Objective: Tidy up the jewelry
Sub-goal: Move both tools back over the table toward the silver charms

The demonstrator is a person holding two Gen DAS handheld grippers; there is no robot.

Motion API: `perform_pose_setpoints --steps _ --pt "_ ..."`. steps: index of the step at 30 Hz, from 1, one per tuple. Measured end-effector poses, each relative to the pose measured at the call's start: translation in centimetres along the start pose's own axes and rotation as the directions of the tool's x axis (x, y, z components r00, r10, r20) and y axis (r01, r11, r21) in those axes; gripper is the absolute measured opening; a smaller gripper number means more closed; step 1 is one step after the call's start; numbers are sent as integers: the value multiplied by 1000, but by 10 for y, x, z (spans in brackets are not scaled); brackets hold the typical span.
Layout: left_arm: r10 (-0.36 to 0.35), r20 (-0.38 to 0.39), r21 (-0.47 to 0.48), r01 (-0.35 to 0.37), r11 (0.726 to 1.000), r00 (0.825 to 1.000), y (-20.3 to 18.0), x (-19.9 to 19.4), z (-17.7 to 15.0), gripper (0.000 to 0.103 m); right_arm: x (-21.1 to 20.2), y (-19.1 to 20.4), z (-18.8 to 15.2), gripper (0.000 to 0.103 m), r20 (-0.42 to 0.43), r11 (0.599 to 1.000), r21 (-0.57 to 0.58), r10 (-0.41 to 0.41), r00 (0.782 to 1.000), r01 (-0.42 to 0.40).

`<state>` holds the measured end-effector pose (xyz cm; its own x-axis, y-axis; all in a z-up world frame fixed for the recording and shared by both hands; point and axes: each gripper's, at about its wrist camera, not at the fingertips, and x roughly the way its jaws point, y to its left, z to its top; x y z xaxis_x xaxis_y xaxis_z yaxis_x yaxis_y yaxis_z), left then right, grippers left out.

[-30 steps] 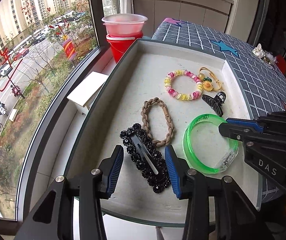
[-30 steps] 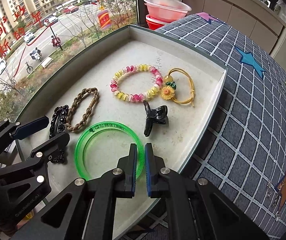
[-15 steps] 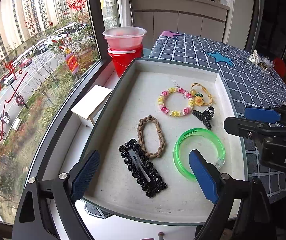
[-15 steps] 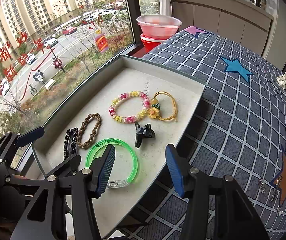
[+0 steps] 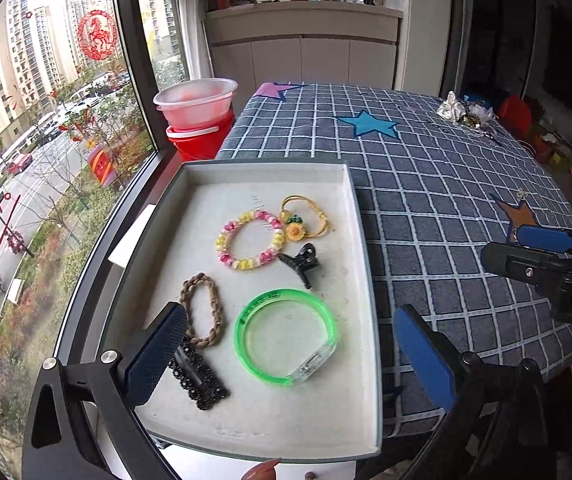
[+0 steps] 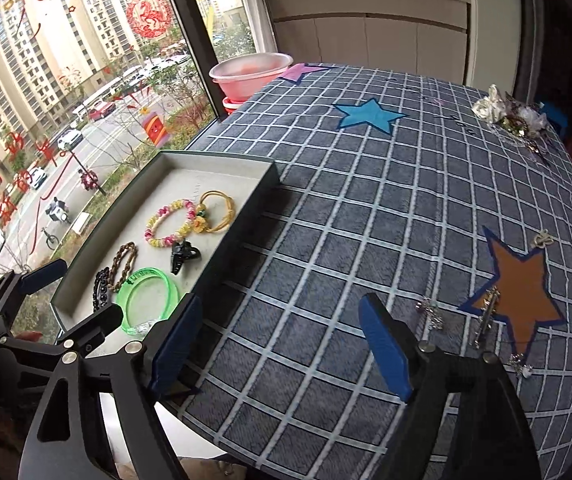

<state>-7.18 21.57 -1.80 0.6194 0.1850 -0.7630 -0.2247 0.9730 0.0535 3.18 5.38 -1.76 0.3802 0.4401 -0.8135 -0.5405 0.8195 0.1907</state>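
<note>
A grey tray point(image 5: 359, 216) point(image 6: 246, 216) sits at the table's window side. In it lie a green bangle point(image 5: 286, 336) point(image 6: 148, 294), a black beaded barrette point(image 5: 200, 380), a brown braided hair tie point(image 5: 202, 310), a pink-yellow bead bracelet point(image 5: 250, 240) point(image 6: 168, 224), a yellow sunflower hair tie point(image 5: 305, 220) and a black claw clip point(image 5: 299, 260) point(image 6: 182, 256). My left gripper point(image 5: 289, 360) is open and empty above the tray's near end. My right gripper point(image 6: 282, 348) is open and empty over the cloth, right of the tray.
A checked blue cloth with star patches point(image 6: 365, 116) covers the table. Small metal jewelry pieces point(image 6: 485, 316) lie on the orange star at the right. A silvery heap point(image 6: 509, 116) sits at the far right. Stacked red and pink bowls point(image 5: 198, 116) stand by the window.
Both grippers have pulled back and up from the tray. The right one opened, releasing the green bangle into the tray, and swung right over the cloth. The left jaws opened wider.
</note>
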Motion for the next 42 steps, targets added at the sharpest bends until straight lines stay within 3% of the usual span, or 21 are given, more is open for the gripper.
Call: perform_pose_setpoints --steps 5,13,21,28,42 --pt "-57 20 92 55 994 998 -56 -1 15 103 -16 -58 -19 84 4 992 113 -54 999 53" --pt "-151 -38 210 155 965 988 -148 21 22 103 -33 -140 -59 84 -19 949 277 -153 988 153" --pt "-143 -110 202 163 966 984 -183 56 22 103 -41 -192 -88 84 -47 900 375 -220 974 222" --pt "-121 -153 172 147 974 981 -187 84 21 103 -34 -201 -91 84 -57 898 365 -243 968 247" --pt "-134 -142 220 163 962 981 -209 102 30 103 -18 -193 -77 84 -42 932 241 -270 962 272"
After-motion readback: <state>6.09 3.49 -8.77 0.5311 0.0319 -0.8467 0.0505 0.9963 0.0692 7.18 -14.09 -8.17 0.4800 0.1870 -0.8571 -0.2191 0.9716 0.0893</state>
